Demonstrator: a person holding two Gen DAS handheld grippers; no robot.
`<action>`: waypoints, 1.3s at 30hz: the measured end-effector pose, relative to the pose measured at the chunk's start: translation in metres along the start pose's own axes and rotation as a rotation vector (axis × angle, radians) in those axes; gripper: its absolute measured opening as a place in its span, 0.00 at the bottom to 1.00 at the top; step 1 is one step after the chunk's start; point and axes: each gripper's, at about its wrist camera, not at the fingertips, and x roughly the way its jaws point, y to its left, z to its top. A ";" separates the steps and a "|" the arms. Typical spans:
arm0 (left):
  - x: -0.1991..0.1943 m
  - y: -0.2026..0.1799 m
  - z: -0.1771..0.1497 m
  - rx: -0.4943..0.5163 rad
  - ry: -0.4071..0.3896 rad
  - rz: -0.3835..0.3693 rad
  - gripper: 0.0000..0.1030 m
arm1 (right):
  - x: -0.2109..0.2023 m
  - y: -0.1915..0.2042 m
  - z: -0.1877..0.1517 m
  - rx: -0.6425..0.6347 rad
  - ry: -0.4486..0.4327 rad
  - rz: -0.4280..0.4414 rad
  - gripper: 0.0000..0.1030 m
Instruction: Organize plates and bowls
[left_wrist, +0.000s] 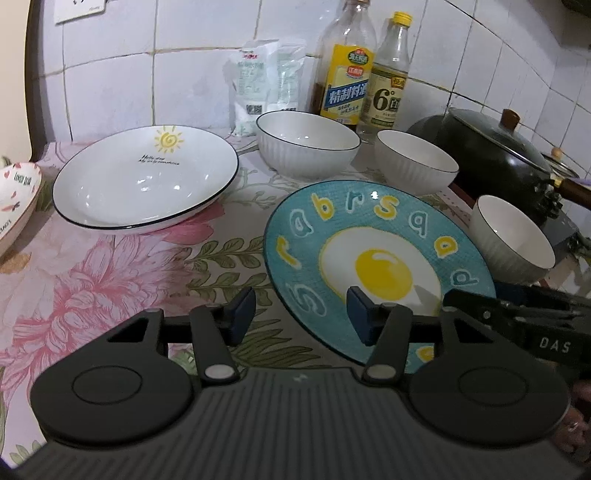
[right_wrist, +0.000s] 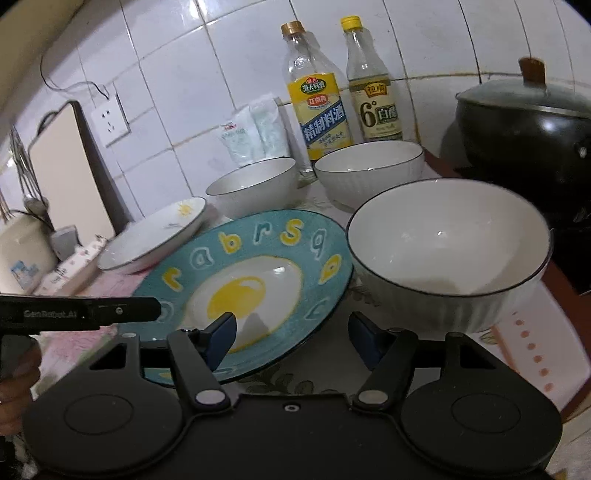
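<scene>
Teal egg-print plate (left_wrist: 376, 258) lies ungrasped on the worktop (left_wrist: 110, 280); left gripper (left_wrist: 301, 314) and right gripper (right_wrist: 291, 338) fingers gape open. Next: pinch its near rim.

Cooking-wine bottle (left_wrist: 345, 66), yellow label, stands upright against the tiled wall (left_wrist: 155, 74). Vinegar bottle (left_wrist: 389, 74) just right of it, touching or nearly. White packets (left_wrist: 264, 85) lean on the wall to its left. Black lidded wok (left_wrist: 491, 155) further right. Wall socket (right_wrist: 110, 120) and cutting board (right_wrist: 70, 173) far left. Floral cloth (left_wrist: 110, 280) underneath.
</scene>
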 end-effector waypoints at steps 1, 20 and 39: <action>0.001 -0.001 0.000 0.002 -0.001 0.009 0.52 | -0.001 0.001 0.001 -0.003 -0.004 -0.001 0.70; 0.012 -0.013 -0.014 -0.147 -0.060 0.102 0.21 | 0.011 -0.005 -0.003 0.098 -0.047 -0.055 0.26; -0.074 -0.014 -0.024 -0.101 -0.119 0.161 0.22 | -0.030 0.038 0.003 0.045 -0.016 0.037 0.27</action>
